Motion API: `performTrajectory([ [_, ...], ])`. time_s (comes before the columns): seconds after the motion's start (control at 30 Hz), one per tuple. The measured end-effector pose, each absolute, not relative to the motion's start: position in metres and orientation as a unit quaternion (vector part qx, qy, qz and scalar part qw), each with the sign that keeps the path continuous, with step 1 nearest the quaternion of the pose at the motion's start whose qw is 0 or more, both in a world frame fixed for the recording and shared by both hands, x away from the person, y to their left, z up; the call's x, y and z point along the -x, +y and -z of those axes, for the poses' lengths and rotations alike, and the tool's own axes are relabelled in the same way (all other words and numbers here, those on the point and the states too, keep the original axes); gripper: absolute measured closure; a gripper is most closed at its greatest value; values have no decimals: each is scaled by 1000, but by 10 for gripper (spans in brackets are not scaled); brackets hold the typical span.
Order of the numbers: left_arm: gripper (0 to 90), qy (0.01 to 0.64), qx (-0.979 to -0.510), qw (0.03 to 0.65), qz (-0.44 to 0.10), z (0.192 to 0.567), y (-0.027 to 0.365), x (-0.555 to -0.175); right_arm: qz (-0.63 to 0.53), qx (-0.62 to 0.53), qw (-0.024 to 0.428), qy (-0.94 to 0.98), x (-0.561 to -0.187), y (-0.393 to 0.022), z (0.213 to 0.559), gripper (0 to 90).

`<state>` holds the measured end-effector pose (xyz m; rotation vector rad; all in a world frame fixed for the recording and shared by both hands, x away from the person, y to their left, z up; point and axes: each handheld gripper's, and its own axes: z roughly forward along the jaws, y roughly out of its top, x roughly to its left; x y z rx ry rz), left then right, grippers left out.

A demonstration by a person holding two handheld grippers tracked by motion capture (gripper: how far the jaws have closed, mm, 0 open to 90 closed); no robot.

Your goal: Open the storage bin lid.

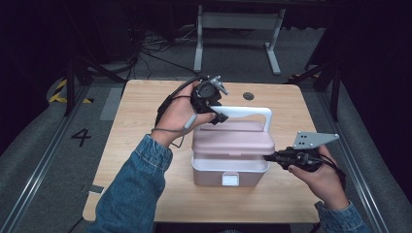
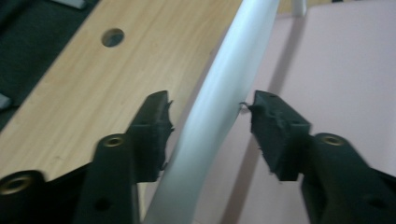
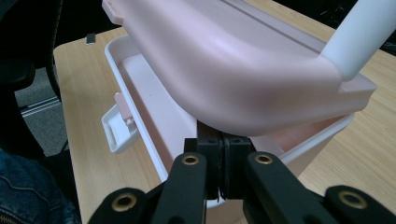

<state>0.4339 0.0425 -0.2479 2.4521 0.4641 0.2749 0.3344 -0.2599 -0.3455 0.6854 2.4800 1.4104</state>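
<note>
The pink box is sitting mid-table, lid lifted. The left gripper is straddling the white handle, jaws spread, while the right gripper, pressed together, is wedging under the lid's edge.

the high view looks forward and down from above the near edge of the table, taking in all of it. the left gripper view sits close over the white handle. the right gripper view looks from low at the pink box; all three share that box.
</note>
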Motion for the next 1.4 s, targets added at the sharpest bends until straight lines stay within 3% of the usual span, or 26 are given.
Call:
performTrajectory([
  [0.23, 318, 187, -918, 322, -139, 241, 55, -423, -486, -235, 110, 835, -335, -260, 344, 900],
  [0.8, 306, 254, -891, 339, -164, 247, 128, -396, -504, -240, 133, 819, -344, -259, 332, 900],
  [1.4, 315, 278, -873, 367, -160, 274, 148, -386, -522, -258, 162, 797, -364, -260, 320, 900],
])
